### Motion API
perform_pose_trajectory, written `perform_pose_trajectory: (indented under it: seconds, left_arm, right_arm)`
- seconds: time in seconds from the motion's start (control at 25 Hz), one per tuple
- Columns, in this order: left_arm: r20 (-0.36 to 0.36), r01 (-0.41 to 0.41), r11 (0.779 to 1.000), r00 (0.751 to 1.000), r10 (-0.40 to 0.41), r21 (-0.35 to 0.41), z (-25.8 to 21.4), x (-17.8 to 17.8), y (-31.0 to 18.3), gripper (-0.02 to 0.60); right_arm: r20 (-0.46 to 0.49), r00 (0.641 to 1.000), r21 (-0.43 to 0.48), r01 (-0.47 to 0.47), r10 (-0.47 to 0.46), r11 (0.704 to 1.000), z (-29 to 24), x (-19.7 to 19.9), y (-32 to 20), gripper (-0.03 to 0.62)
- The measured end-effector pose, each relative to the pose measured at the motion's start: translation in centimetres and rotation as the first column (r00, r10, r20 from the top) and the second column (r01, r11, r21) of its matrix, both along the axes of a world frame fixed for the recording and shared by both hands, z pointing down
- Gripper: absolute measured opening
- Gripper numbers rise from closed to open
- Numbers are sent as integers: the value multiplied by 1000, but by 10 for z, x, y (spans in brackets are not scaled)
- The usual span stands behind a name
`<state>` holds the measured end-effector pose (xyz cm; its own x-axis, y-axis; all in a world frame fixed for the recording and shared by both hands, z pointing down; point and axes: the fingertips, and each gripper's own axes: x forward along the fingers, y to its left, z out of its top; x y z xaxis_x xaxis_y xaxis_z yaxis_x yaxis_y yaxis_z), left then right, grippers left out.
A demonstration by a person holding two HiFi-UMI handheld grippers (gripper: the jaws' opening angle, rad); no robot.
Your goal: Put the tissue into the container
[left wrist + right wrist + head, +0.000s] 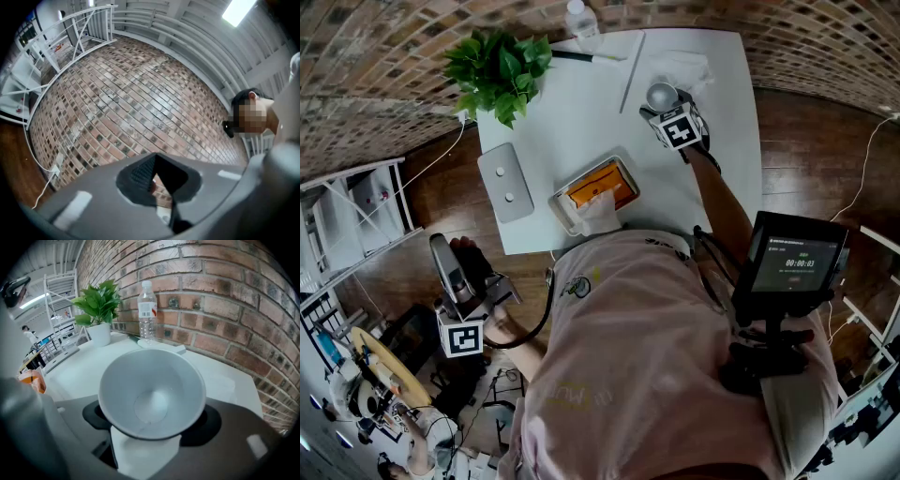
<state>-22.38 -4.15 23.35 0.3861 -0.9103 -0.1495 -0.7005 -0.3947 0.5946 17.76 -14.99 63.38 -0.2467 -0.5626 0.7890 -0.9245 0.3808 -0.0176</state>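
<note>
Tissue: one white sheet stands out of the orange pack at the near edge of the white table, close in front of the person and well apart from the container. A pale crumpled item lies at the far right corner of the table; whether it is a second tissue cannot be told. Container: a white cup, empty, its bare bottom showing, tipped with its mouth toward the camera. Right gripper: clamped across the cup's lower wall, one jaw on each side, at the far right of the table. Left gripper: clenched on nothing, low at the person's left side, off the table and facing the brick wall. Assessment: the tissue is not yet picked up, and fetching it is the step in hand, which appears to fall to the left gripper. Recommended practice: open the left jaws before reaching the sheet, pinch it near its free top and draw straight upward. Nothing holds the pack down, so it may lift with the sheet. Keep the cup steady with its mouth turned toward the incoming tissue, and press lightly, since the wall looks thin enough to buckle.
</note>
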Motion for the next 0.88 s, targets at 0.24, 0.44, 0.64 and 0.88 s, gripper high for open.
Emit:
perform_pose_trajectory:
  seconds: [0.24, 0.44, 0.64, 0.88]
  left_arm:
    - [-1, -86, 994, 996, 87, -60, 21, 22, -4, 4]
    - [78, -329, 885, 925, 373, -330, 68, 65, 38, 5]
    - [58, -452, 672, 805, 591, -586, 174, 109, 68, 207]
    - [-2, -452, 447, 704, 710, -772, 276, 139, 89, 270]
  right_arm:
    - [32, 998, -63, 48, -46, 997, 19, -2, 18, 514]
    - [131, 990, -59, 65, -57, 996, -43, -3, 94, 515]
    - [525, 822, -50, 286, -218, 957, -109, -97, 164, 514]
    - [455, 837, -135, 401, -303, 906, -99, -155, 174, 446]
